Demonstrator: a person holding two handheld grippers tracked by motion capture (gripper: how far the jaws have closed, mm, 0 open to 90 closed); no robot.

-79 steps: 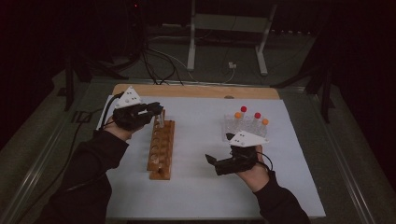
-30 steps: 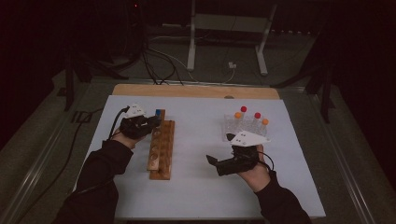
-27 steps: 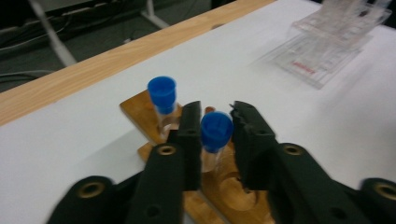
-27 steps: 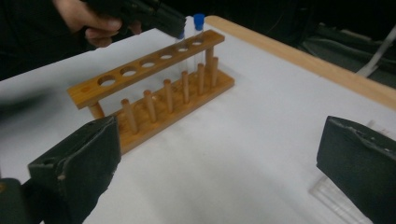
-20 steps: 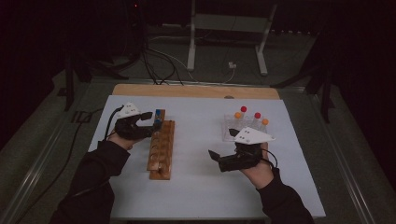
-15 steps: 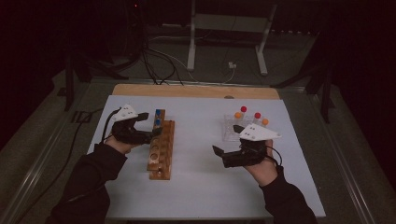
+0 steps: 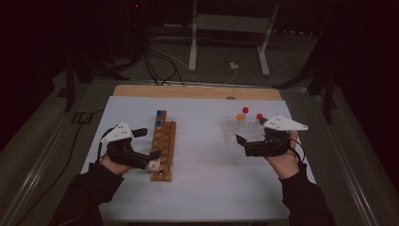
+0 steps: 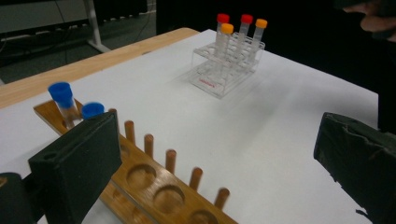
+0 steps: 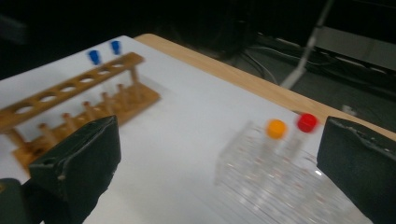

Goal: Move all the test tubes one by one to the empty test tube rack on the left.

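A wooden rack (image 7: 163, 151) lies left of centre with two blue-capped tubes (image 7: 160, 118) upright at its far end. At the right, a clear rack (image 7: 234, 130) holds several red- and orange-capped tubes (image 7: 245, 110). My left gripper (image 7: 149, 143) is open beside the wooden rack's near half, with nothing between its jaws. The left gripper view looks over the wooden rack (image 8: 159, 189) toward the blue tubes (image 8: 63, 97) and the clear rack (image 8: 226, 63). My right gripper (image 7: 243, 145) is open just in front of the clear rack (image 9: 261, 186), with an orange cap (image 9: 276, 128) and a red cap (image 9: 307, 122) ahead.
White paper (image 7: 202, 165) covers the table, and a wooden edge (image 7: 188, 92) shows at the far side. Cables and a metal stand (image 7: 226, 28) lie on the dark floor beyond. The person's sleeves enter from the bottom corners.
The left gripper has drawn back from the wooden rack's far end toward the person. The right gripper has moved right and forward, up to the clear rack.
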